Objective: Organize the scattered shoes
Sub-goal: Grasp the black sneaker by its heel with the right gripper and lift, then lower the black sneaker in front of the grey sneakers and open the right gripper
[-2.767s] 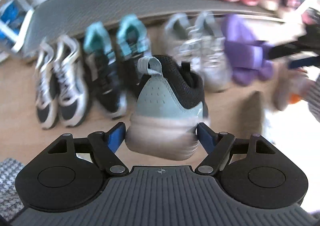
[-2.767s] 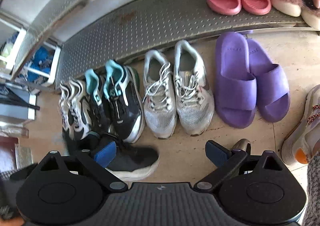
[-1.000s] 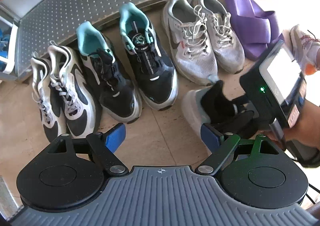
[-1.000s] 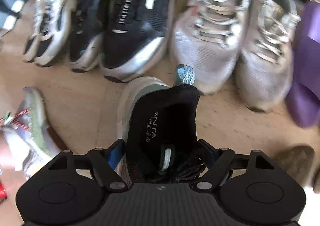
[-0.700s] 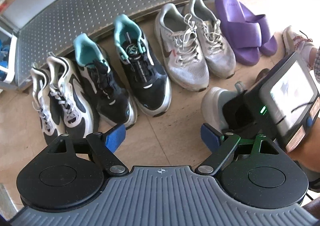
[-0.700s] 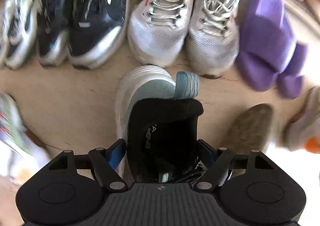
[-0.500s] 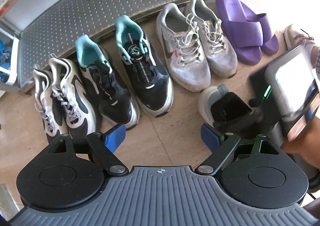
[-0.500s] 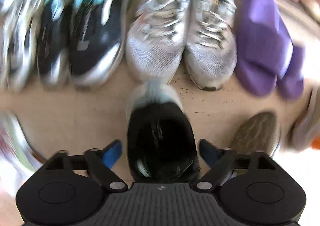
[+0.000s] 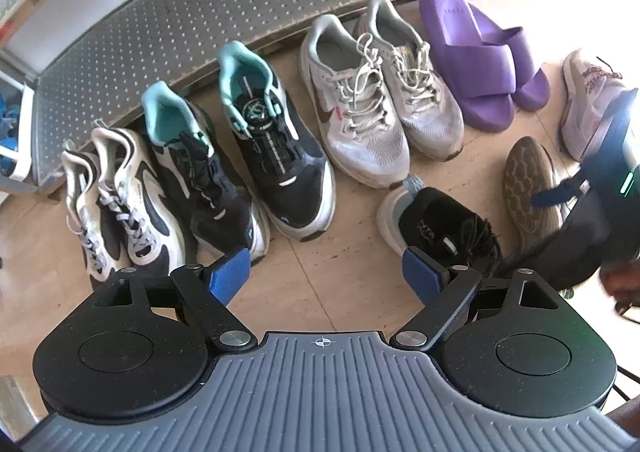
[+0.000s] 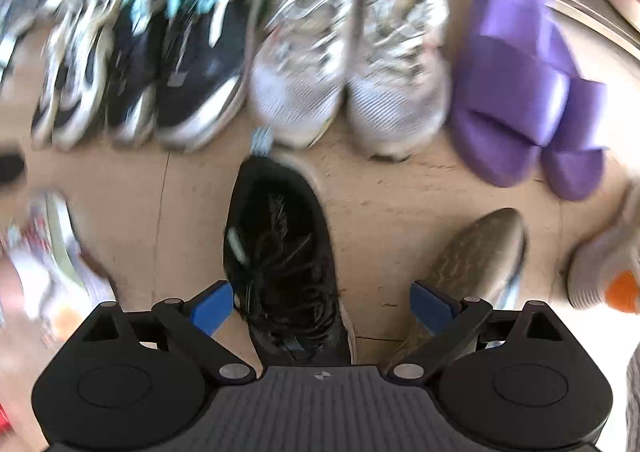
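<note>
Shoes (image 9: 280, 139) stand paired along the far metal step; a black sneaker (image 10: 280, 252) sits upright on the floor between the opening, unpressing right gripper (image 10: 320, 304), apparently just placed. Left gripper (image 9: 326, 276) hangs wide, empty.

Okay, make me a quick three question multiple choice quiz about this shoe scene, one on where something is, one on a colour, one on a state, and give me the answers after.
1. Where does the black shoe stand?
A. On the metal step
B. On the floor in front of the grey laced pair
C. Inside a box

2. What colour are the slides at the right end of the floor row?
A. Purple
B. Green
C. Yellow

3. How does the brown-soled shoe beside the black shoe lie?
A. Upright, laces up
B. Hanging from a hook
C. Turned over, sole showing

Answers: 1 B, its heel loop sits just short of the grey laced pair. 2 A, both straps are purple. 3 C, its tread pattern faces the camera.
</note>
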`<state>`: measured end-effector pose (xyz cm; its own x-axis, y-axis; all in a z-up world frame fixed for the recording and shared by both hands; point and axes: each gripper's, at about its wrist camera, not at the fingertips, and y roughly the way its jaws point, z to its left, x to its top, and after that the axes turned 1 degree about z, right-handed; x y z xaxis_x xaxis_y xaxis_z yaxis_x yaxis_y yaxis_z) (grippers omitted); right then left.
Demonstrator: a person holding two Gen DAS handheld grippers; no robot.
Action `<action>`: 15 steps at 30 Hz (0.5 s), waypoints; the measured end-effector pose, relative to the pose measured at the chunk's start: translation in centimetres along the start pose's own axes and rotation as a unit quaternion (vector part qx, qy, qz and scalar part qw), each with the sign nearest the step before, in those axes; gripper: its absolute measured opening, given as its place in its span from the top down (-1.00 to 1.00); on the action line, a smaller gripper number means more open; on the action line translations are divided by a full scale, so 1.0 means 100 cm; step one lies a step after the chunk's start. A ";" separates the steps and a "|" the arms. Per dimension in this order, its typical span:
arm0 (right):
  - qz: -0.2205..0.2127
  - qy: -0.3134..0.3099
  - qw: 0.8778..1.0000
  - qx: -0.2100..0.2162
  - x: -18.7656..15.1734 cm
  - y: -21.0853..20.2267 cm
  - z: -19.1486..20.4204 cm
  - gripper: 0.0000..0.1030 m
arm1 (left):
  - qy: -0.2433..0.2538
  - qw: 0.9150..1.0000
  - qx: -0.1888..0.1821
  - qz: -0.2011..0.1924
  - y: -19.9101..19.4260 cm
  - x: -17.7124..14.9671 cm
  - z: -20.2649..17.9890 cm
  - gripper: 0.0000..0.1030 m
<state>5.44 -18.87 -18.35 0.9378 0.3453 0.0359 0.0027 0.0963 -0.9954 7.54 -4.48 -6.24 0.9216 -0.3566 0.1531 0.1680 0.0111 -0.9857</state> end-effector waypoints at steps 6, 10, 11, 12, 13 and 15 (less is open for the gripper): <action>0.056 -0.028 0.997 -0.046 -0.001 0.056 0.026 -0.63 | -0.004 1.000 0.003 0.014 0.009 0.000 0.003 -0.70; 0.085 0.104 0.991 -0.002 0.004 0.066 0.011 -0.49 | 0.000 1.000 -0.004 0.015 0.010 0.001 0.003 -0.70; 0.088 0.124 0.988 0.012 0.005 0.067 0.009 -0.48 | 0.001 1.000 -0.005 0.015 0.010 0.001 0.002 -0.70; 0.092 0.142 0.985 0.027 0.005 0.067 0.008 -0.46 | 0.003 1.000 -0.006 0.014 0.010 0.001 0.001 -0.70; 0.096 0.159 0.982 0.042 0.006 0.068 0.007 -0.46 | 0.003 1.000 -0.007 0.014 0.010 0.001 0.000 -0.70; 0.093 0.158 0.982 0.044 0.008 0.070 0.011 -0.45 | 0.004 1.000 -0.008 0.012 0.009 0.000 -0.001 -0.70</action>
<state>5.83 -16.87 -25.20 0.9802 0.0586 -0.1889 -0.1955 0.1443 -0.9700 7.64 -4.57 -7.18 0.9221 -0.3647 0.1291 0.1403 0.0041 -0.9901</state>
